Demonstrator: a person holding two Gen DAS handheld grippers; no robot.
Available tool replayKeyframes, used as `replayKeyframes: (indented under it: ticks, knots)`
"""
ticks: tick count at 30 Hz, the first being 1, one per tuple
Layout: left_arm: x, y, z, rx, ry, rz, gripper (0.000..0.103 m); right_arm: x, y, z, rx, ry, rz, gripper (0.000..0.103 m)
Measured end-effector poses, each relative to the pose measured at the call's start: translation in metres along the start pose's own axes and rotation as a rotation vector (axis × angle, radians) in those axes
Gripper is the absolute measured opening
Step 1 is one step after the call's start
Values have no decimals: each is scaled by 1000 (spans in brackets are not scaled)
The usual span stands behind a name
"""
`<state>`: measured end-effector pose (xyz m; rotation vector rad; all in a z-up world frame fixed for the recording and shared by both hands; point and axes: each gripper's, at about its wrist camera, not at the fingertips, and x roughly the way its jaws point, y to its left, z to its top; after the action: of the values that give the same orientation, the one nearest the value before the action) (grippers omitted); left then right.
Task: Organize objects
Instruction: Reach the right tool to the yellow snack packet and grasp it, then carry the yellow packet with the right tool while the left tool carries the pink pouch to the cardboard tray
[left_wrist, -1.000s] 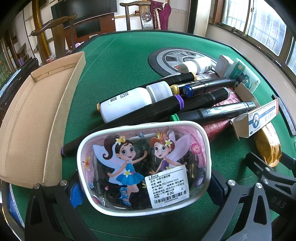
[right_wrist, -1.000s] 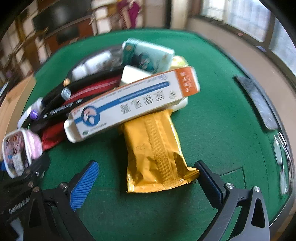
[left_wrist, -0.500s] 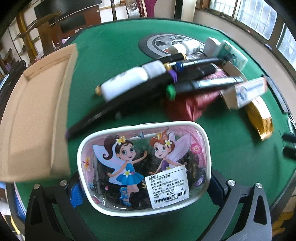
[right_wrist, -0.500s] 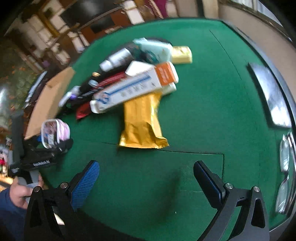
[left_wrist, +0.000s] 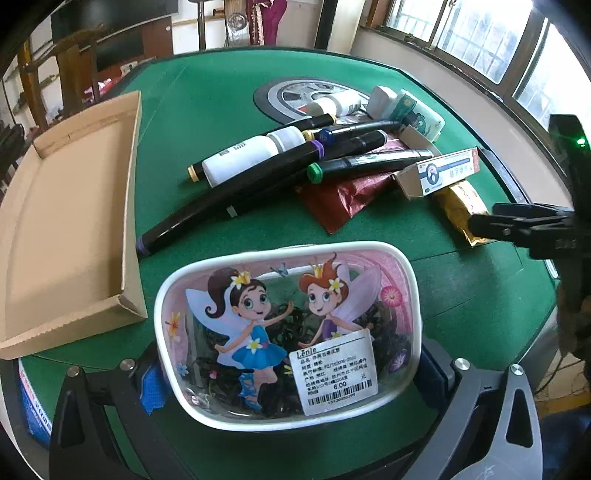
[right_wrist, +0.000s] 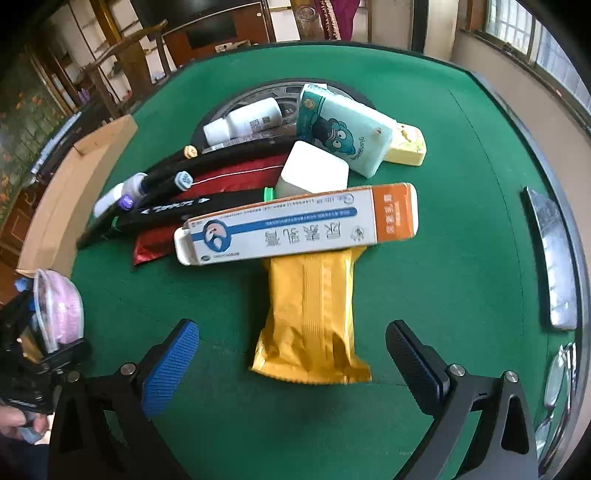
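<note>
Left wrist view: the left gripper has its fingers clenched on the fairy-print pouch, carried clear of the green tabletop. A second ago the cardboard tray lay close at the left edge; the gripper has since pulled back and up, so the tray's near corner now sits just left of the pouch. I judge the pouch is headed for the tray. The markers and white bottle lie beyond.

Right wrist view: the right gripper is released, fingers spread wide on either side of the gold packet. It swung away half a second ago and has returned, so that packet is probably the next pick. The ointment box overlaps its far end.
</note>
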<state>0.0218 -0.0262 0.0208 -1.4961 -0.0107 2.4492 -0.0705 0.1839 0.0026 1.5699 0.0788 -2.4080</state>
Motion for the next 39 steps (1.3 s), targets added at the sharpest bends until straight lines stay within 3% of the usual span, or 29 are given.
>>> replayKeyframes:
  ticks: [4, 7, 10, 12, 14, 18, 21, 25, 39]
  knots:
    - [-6, 7, 1, -24, -15, -43, 103, 8, 0, 8, 12, 1, -46, 102]
    - [-7, 9, 2, -29, -15, -55, 103, 15, -3, 12, 47, 14, -29, 96]
    - [-7, 4, 3, -9, -19, -45, 103, 17, -4, 7, 46, 0, -56, 81]
    - [-7, 1, 4, 5, -18, -43, 103, 15, -3, 5, 32, -1, -71, 55]
    - [-10, -1, 5, 16, -27, -40, 103, 10, -8, 2, 49, 13, -52, 49]
    - [-13, -1, 8, 11, -42, -59, 103, -1, -17, -12, 94, 20, 3, 48]
    - [-15, 0, 10, 2, -49, -82, 103, -11, -22, -25, 153, 23, 99, 48]
    - [-20, 0, 15, -13, -64, -121, 103, -22, -22, -35, 171, 19, 142, 48]
    - [-78, 11, 35, -15, -198, -182, 103, -37, -22, -47, 183, 10, 171, 48]
